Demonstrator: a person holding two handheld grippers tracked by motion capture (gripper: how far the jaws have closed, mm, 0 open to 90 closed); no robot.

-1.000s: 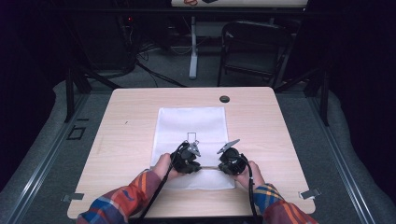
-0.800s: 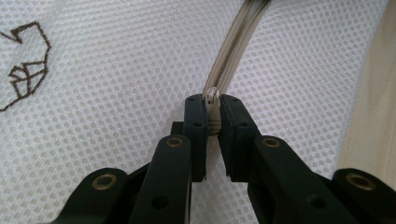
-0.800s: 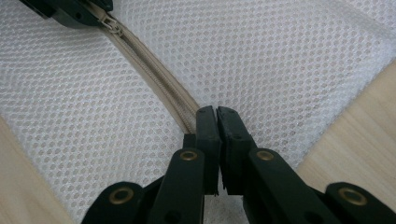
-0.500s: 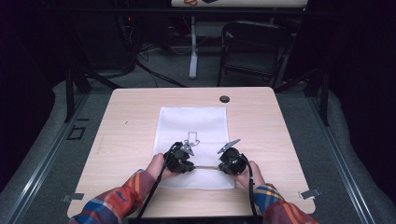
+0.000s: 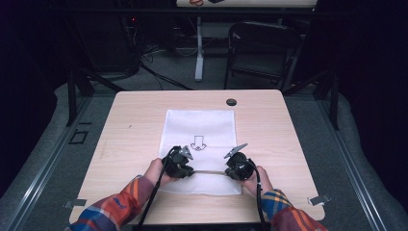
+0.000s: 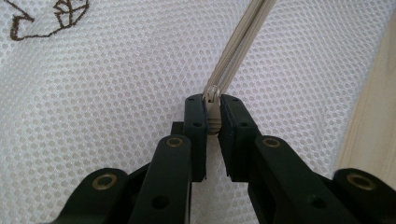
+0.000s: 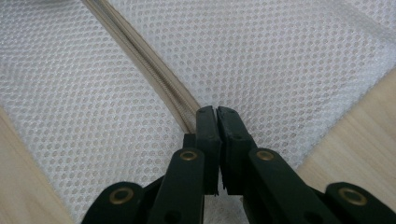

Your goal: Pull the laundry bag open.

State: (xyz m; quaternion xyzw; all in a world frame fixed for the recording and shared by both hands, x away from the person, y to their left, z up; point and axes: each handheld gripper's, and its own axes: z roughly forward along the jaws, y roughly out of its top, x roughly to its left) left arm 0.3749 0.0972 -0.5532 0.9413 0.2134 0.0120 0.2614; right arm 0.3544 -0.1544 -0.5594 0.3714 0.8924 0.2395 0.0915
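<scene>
Desk (image 5: 125, 130): pale wood top, carrying the work; a small dark round cap (image 5: 231, 102) is sitting near its far edge, well apart from the action. Bag (image 5: 199, 130): white mesh, lying flat at the middle of the desk with an embroidered mark (image 5: 197, 142) facing up, its near end toward the person so the zip is falling within easy reach of both hands. Zip (image 5: 210, 172): beige, running across the bag's near end between the two tools. Left tongs (image 6: 213, 116): pinching the zip's slider (image 6: 214, 116), the jaws closing on its ribbed tab, probably so it can be drawn along the track. Right tongs (image 7: 216, 122): pressing together on the mesh just beside the zip's end, seemingly anchoring the bag so the fabric is staying taut while the slider is travelling. Judging by this, the zip is being worked, with the slider at the left end.
</scene>
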